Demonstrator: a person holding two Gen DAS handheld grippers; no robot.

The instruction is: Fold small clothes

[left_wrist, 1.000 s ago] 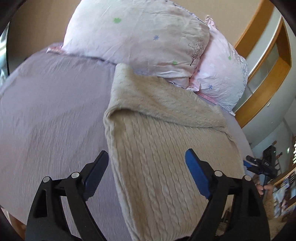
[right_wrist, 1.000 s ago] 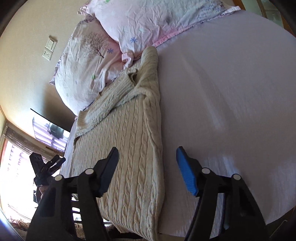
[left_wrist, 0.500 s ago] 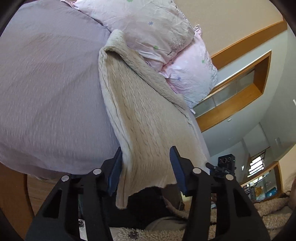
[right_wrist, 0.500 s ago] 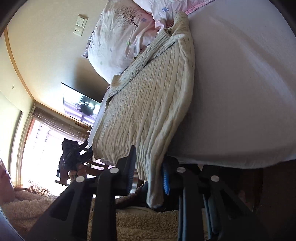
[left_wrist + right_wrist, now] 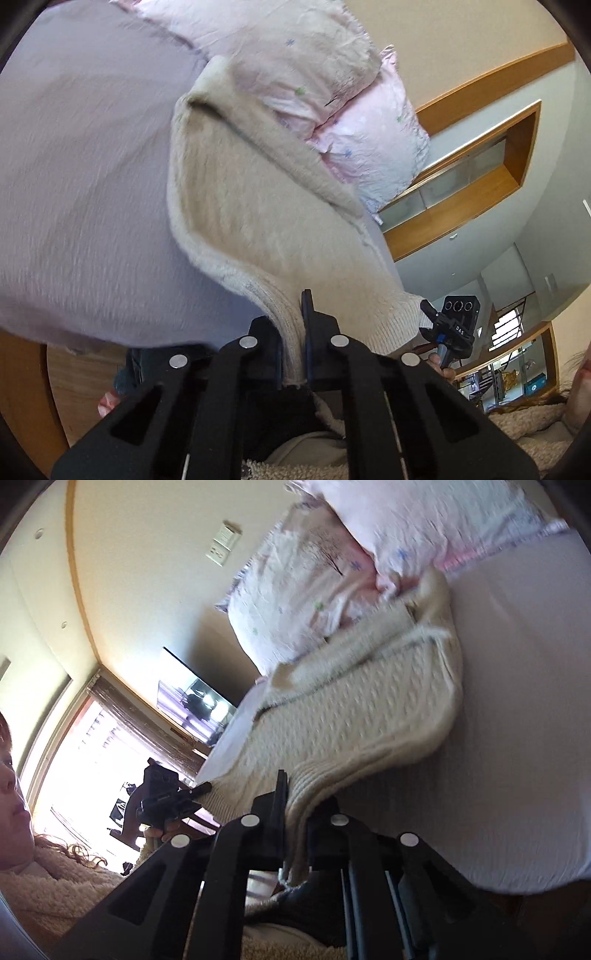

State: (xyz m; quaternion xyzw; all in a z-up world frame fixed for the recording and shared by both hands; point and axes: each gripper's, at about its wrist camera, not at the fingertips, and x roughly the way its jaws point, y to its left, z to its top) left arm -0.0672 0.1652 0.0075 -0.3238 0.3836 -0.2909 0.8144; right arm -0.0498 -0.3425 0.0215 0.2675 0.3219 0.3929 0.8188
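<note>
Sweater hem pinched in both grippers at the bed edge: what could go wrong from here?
1. The left gripper and right gripper each clamp only a narrow strip of the sweater hem; the heavy knit might slip out during the lift.
2. Its far end lies against the pillows; folding forward could snag or bunch there.
3. The folded-in sleeve may slide loose.

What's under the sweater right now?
The lilac bed sheet lies under the cream cable-knit sweater, whose far end leans on the pillows. Both grippers, left and right, clamp its near hem. Anything beneath the knit is hidden.
</note>
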